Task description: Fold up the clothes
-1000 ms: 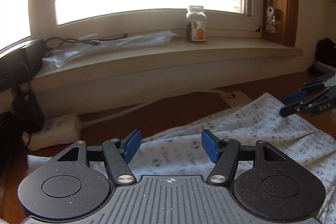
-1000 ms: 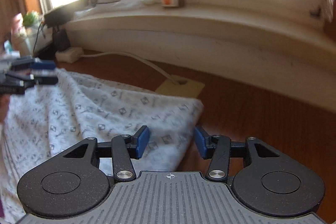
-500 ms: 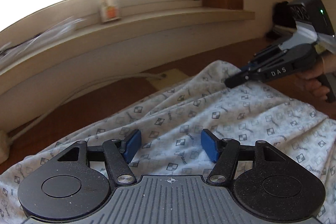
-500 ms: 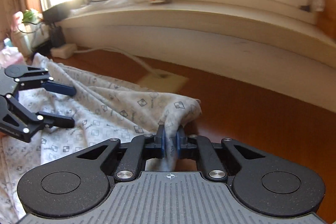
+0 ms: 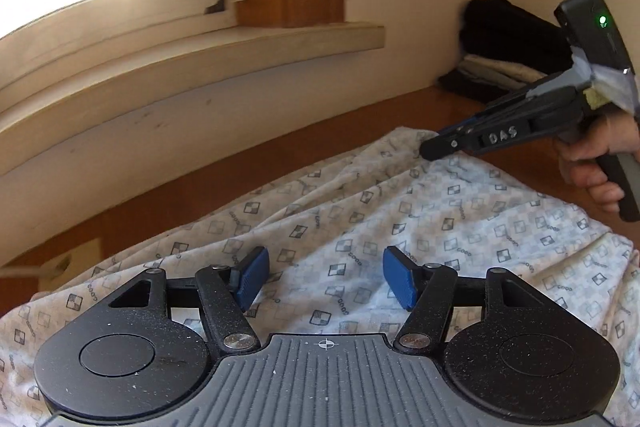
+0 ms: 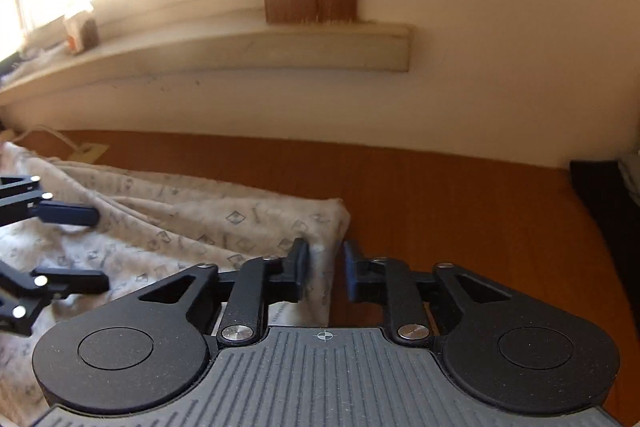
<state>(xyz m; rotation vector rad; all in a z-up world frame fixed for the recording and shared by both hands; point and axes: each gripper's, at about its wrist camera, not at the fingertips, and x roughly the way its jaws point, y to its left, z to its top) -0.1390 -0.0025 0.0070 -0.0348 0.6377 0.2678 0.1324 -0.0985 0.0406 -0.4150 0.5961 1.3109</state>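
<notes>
Pale garment [image 5: 360,211] with small checker print is seen rumpled. It is spread flat across centre frame.

My work surface is a reddish-brown wooden table [image 6: 440,211] set against the wall below a window sill. Directly on it lies a pale patterned garment [image 5: 360,227], rumpled and spread across its near side, one corner reaching toward the wall. At the table's far right corner sits a stack of dark folded clothes [image 5: 508,47], well apart from the garment.
</notes>
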